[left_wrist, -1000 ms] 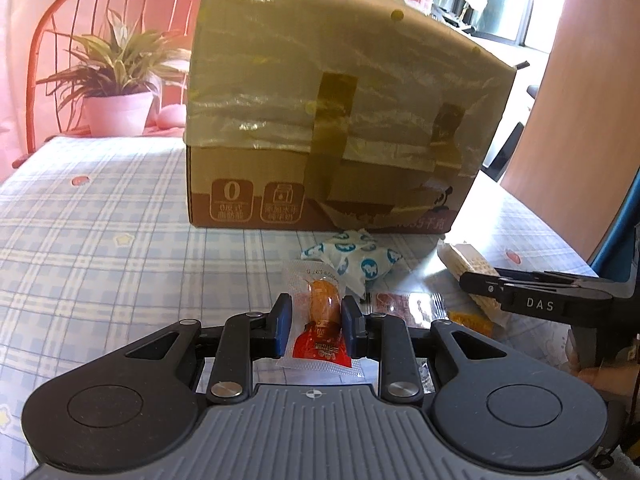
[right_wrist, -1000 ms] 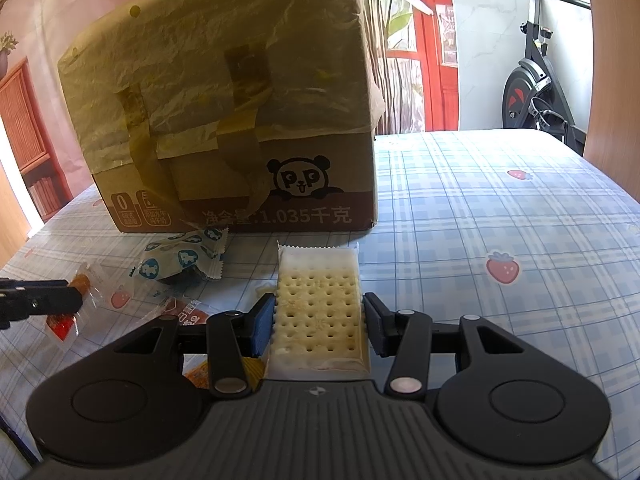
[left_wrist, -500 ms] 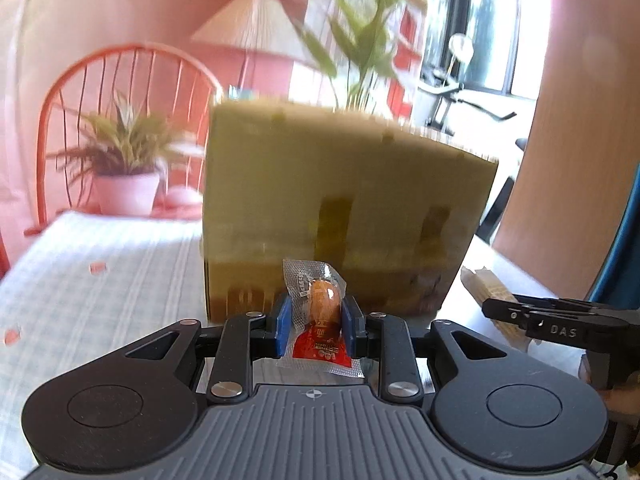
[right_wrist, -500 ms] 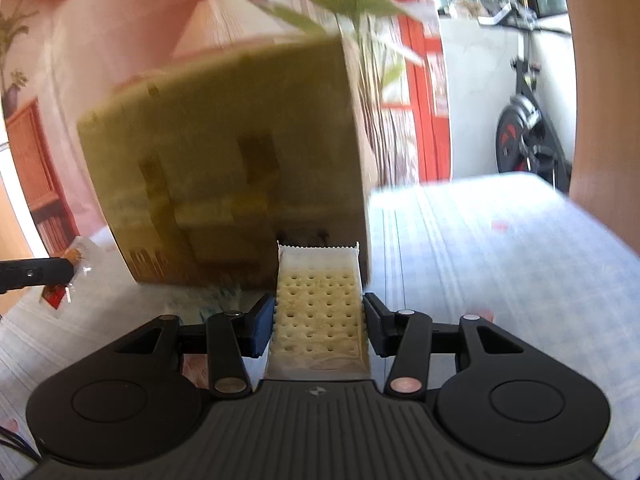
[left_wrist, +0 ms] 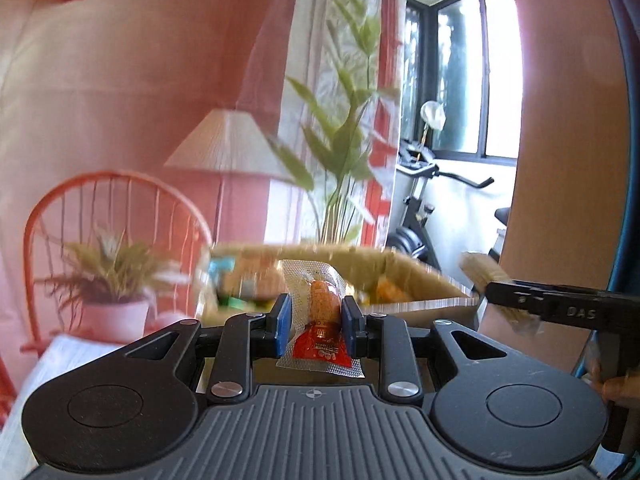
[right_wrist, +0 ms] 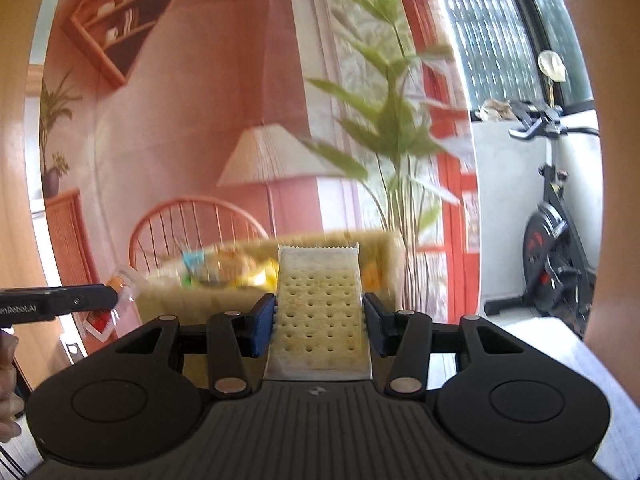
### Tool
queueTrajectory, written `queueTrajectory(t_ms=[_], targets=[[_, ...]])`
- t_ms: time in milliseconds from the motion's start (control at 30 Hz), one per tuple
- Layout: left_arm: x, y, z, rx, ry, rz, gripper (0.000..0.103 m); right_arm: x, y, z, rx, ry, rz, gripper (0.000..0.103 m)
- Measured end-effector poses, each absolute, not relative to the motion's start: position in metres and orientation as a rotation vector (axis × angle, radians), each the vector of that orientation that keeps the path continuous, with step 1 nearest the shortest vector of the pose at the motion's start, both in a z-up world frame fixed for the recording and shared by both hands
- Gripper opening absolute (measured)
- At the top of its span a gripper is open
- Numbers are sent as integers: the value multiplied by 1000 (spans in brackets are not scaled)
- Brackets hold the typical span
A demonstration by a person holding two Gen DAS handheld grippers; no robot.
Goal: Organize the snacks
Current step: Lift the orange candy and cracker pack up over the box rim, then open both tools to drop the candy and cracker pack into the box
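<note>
My left gripper [left_wrist: 316,322] is shut on a small clear packet with an orange sausage snack [left_wrist: 322,312] and a red label. My right gripper [right_wrist: 319,322] is shut on a wrapped pale cracker pack [right_wrist: 318,312] dotted with holes. Both are held above the rim of an open cardboard box [left_wrist: 416,276], blurred, with several colourful snack packets inside [right_wrist: 228,270]. In the left wrist view the right gripper's fingers [left_wrist: 520,300] and its cracker pack [left_wrist: 480,274] show at the right. The left gripper's fingers [right_wrist: 80,300] and its packet [right_wrist: 120,284] show at the left of the right wrist view.
Behind the box stand an orange wire-back chair [left_wrist: 100,216], a potted plant [left_wrist: 112,284] in a pink pot, a floor lamp [left_wrist: 228,148] and a tall leafy plant [left_wrist: 344,152]. An exercise bike [right_wrist: 556,248] stands at the right. A corner of checked tablecloth [right_wrist: 568,352] shows.
Both grippers have risen from table level, each keeping its snack. The box's taped side has dropped out of view and its open top with packets inside now shows.
</note>
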State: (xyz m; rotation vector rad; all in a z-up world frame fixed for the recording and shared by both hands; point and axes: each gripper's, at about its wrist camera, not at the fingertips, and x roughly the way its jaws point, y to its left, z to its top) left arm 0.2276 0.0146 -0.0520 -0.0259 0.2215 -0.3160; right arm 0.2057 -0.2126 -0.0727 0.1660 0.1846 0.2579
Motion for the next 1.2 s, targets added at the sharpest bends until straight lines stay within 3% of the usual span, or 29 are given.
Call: queueTrajectory(t_ms=[267,633,667,700,733,800,867,1200], targets=[[296,9,-22,-29,249,-303,28,291,-193,-42,115,228,262,49],[357,21,-43,-57,418,-287,30,358,-172,-65,120,373,211,49],[359,21,-45,-60,422,-294,32,359,-171,-66,115,381,209,51],[358,22,-46,-62,425,-307,43,360,-171,-67,113,390,211,51],[356,22,-46,-59,421,-315,60,360,-172,-67,116,392,213,55],[350,22,-46,-44,396,-306,73,357,-175,-68,128,378,212,66],[345,21,-42,-35,383,-308,73,352,-178,-67,141,366,206,74],[308,28,-36,-31,401,-315,73,301,-186,-59,151,302,224,79]])
